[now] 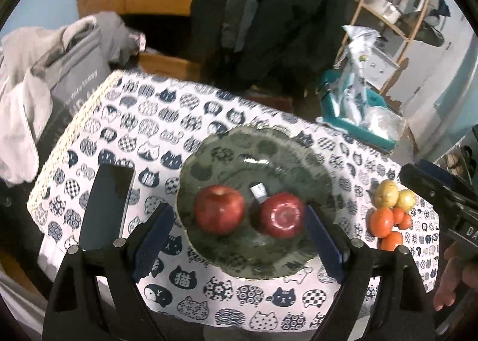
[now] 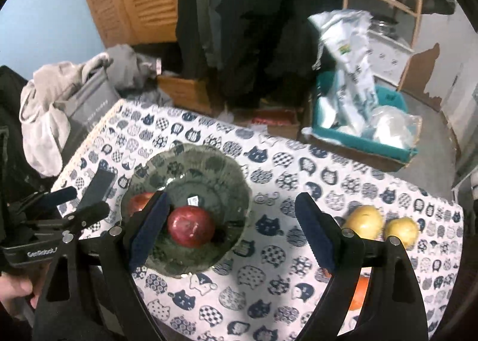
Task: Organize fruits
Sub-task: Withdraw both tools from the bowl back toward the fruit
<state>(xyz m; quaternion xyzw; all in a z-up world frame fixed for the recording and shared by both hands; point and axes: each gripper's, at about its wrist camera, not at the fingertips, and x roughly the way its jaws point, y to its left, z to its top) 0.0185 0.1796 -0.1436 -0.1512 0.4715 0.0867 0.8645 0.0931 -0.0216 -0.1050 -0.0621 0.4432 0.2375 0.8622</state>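
Both apples point(image 1: 248, 214) on plate point(image 1: 269, 144), framed btwn left gripper's point(image 1: 239, 230) spread jaws.

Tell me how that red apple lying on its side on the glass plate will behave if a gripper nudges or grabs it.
The red apple is round and lies tipped on its side, so a nudge would probably roll it across the glass plate. Its skin shows a bright glare, so it may be slippery between the pads. It looks firm, likely tolerating a solid squeeze, though bruising is possible.
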